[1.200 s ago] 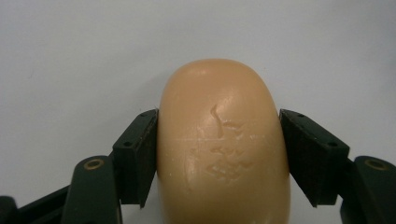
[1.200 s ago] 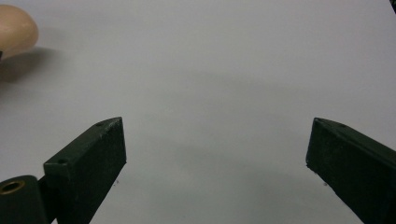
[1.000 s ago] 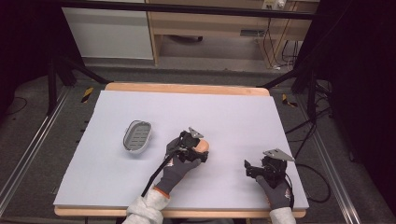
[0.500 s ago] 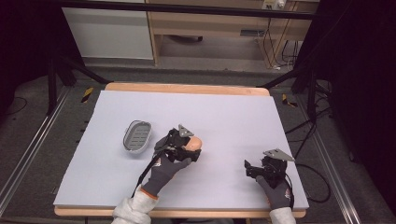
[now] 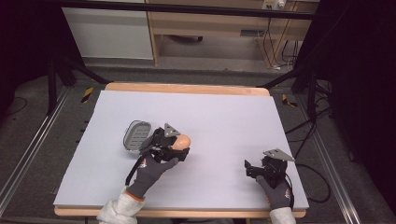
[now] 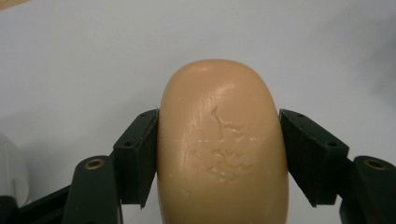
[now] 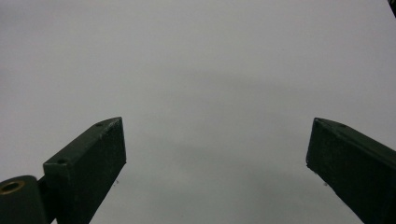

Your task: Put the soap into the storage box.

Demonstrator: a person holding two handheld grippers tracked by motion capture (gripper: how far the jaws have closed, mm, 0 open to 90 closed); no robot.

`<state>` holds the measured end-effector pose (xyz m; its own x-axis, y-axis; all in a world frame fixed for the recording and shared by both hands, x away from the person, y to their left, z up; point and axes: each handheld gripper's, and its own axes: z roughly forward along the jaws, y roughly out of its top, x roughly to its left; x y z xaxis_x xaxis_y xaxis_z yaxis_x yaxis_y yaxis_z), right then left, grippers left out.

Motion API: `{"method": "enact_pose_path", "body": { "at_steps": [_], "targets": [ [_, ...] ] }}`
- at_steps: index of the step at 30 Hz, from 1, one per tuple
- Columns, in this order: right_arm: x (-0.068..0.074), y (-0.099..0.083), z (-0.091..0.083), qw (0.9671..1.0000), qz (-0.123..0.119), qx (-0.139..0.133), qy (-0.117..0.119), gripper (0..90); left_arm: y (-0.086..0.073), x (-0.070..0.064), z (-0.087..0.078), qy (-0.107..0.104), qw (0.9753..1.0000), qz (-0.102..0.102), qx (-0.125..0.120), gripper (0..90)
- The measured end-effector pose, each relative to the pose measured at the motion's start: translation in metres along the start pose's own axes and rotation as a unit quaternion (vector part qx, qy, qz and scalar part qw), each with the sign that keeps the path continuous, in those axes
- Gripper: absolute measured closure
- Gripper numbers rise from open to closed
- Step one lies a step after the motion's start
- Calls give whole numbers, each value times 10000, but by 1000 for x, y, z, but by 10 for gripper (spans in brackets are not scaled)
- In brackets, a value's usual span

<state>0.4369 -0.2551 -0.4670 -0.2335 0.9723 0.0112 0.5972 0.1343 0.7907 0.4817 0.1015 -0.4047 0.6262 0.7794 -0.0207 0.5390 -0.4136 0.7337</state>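
Observation:
A peach-coloured oval bar of soap (image 6: 222, 144) is clamped between the two black jaws of my left gripper (image 6: 219, 154), which is shut on it. From above, the soap (image 5: 181, 141) and left gripper (image 5: 180, 148) sit just right of a grey slotted soap dish (image 5: 136, 135) on the white table sheet (image 5: 224, 116). My right gripper (image 5: 248, 169) rests low over the sheet at the near right, open. In the right gripper view (image 7: 217, 158) its jaws stand wide apart with bare white sheet between them.
The wooden table edge (image 5: 187, 87) runs along the back. Dark stand legs and cables lie on the floor to both sides. A cable (image 5: 133, 170) trails from the left gripper towards the near edge.
My left gripper has carried the soap leftward, closer to the soap dish. The right gripper has stayed in place.

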Motion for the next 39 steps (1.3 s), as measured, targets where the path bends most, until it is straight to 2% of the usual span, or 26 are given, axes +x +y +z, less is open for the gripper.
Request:
{"method": "enact_pose_path", "body": {
  "at_steps": [11, 31, 32, 39],
  "targets": [
    [0, 0, 1, 10000, 5, 24, -25, 51, -12, 23, -18, 130, 9997, -178, -72, 316],
    [1, 0, 1, 10000, 2, 13, -36, 50, -7, 61, -49, 499, 9976, -385, -295, 317],
    [1, 0, 1, 10000, -2, 21, -28, 50, -7, 66, -52, 543, 9971, -441, -310, 317],
    [1, 0, 2, 10000, -21, 21, -36, 51, -8, 79, -57, 664, 9956, -568, -340, 317]
  ]
}}
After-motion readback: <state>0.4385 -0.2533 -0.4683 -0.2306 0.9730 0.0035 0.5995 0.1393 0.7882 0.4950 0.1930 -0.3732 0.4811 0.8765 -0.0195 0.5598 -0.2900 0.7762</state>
